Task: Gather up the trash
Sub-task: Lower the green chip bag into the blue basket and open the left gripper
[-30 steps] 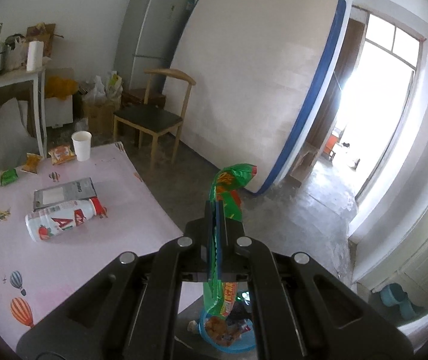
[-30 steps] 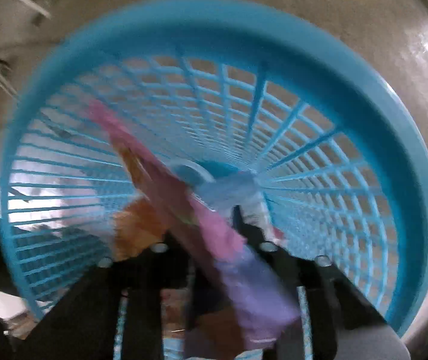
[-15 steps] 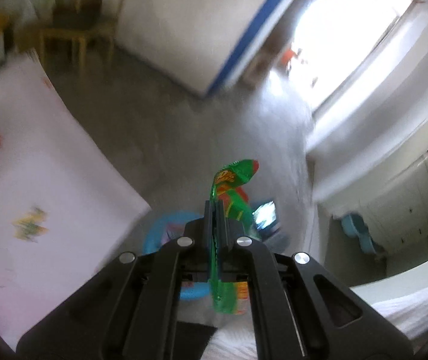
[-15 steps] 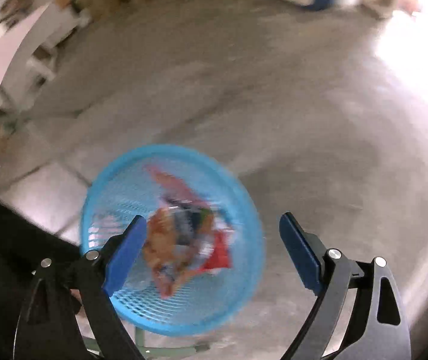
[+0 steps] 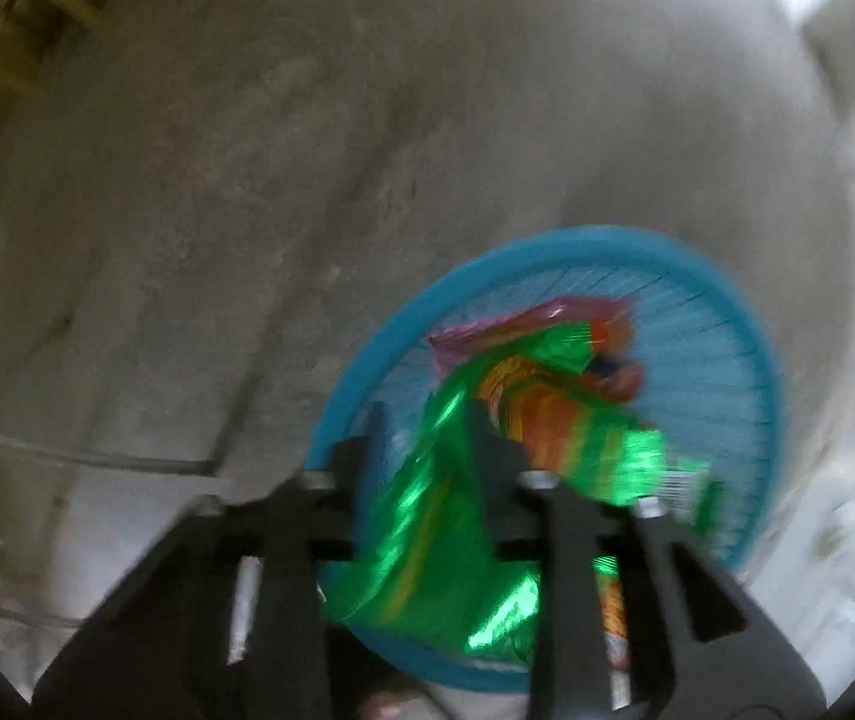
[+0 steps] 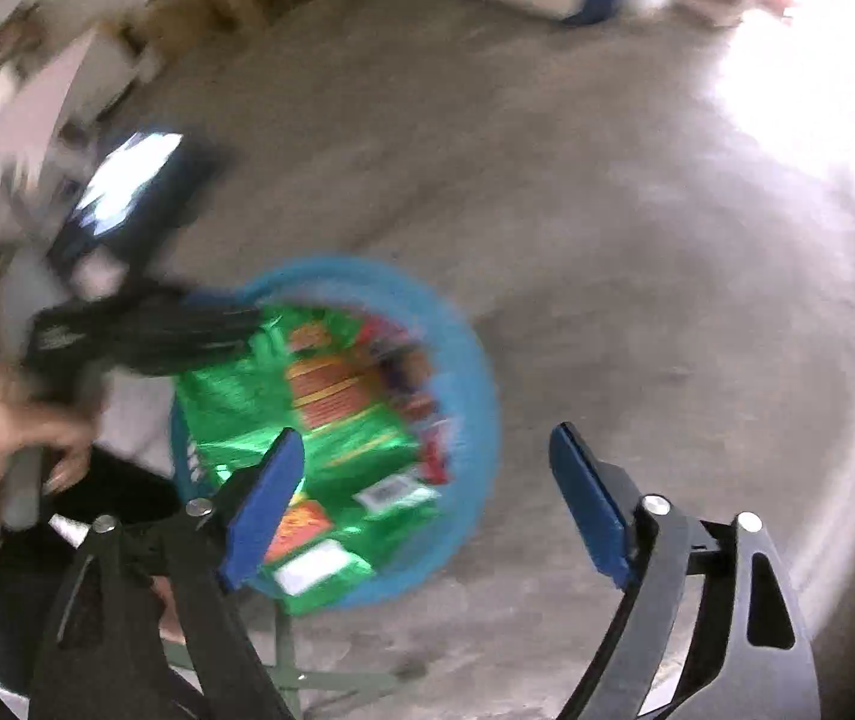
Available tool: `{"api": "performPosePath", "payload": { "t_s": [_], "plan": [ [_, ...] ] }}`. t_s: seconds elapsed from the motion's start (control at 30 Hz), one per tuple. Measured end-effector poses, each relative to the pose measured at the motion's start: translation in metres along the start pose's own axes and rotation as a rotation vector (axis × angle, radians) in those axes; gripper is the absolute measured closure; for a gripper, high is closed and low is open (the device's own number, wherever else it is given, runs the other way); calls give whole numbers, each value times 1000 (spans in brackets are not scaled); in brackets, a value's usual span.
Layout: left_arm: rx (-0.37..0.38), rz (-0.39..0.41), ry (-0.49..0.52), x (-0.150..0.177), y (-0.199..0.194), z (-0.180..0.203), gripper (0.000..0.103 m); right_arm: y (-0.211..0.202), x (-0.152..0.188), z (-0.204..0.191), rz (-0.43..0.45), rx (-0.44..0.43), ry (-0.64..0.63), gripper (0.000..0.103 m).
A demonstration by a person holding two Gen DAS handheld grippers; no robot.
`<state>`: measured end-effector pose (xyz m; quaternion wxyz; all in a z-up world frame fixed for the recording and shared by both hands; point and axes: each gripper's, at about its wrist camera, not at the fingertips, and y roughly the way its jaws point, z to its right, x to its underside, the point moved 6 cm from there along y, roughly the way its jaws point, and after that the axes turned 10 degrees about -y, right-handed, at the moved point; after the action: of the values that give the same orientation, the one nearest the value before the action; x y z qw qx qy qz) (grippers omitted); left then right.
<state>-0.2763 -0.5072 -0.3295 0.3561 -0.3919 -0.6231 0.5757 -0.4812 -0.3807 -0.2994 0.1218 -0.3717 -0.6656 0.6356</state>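
Bare grey concrete floor [image 5: 247, 180] all round, smeared by motion blur. Standing on it, a blue mesh basket [image 5: 745, 330], already holding pink and orange wrappers [image 5: 547, 315].

Over the basket mouth, pointing straight down: left tool [image 5: 427, 420], jaws just opened and standing apart. Loose between them, a big green snack bag [image 5: 445, 540], with blue mesh showing in the gap beside one finger. Not pinched, as far as can be told. Bag spread across the top of the basket, one end inside the rim, the other up among the fingers, so not settled yet.

Off to the side and looking down on all this: right tool [image 6: 427, 435], blue pads wide apart though just drawn in a little, nothing between them. At the edge of that view, a person's hand [image 6: 1, 450] gripping the handle of the left tool.

Judged progress: several pieces binned, the green one in the act of being dropped. Left to do: let it fall clear, lift away, fetch whatever litter remains. Impossible to tell how much, with no desk sharply in view.
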Motion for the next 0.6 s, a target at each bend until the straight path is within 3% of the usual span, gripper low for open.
{"api": "performPosePath", "payload": {
  "t_s": [0.03,0.1,0.13,0.17,0.2,0.27,0.37,0.47,0.53,0.6],
  "plan": [
    [-10,1,16,-1,0,5,71,27,-2,-18,-68,-45,-53,30],
    [37,56,6,-7,-19,10,60,66,-3,-40,-158,-94,-111,34],
    [-36,85,5,-11,-29,2,48,82,-3,-50,-174,-147,-122,40],
    [-82,101,-8,-13,-35,-7,49,97,-7,-58,-135,-236,-85,41],
    [-105,109,-11,-13,-38,-16,50,109,-10,-62,-132,-249,-80,41],
    [-13,140,-40,-16,-51,-36,49,143,-17,-52,-207,-142,-82,41],
    [98,148,-150,-23,-72,-57,50,173,-11,-45,-248,-218,-60,42],
    [230,201,-145,-22,-101,-43,50,206,11,-49,-319,-238,-108,42],
    [321,252,-98,-25,-123,-18,50,251,38,-60,-442,-270,-122,42],
    [378,283,-76,-28,-142,-1,50,295,58,-69,-542,-234,-173,42]
  ]
}}
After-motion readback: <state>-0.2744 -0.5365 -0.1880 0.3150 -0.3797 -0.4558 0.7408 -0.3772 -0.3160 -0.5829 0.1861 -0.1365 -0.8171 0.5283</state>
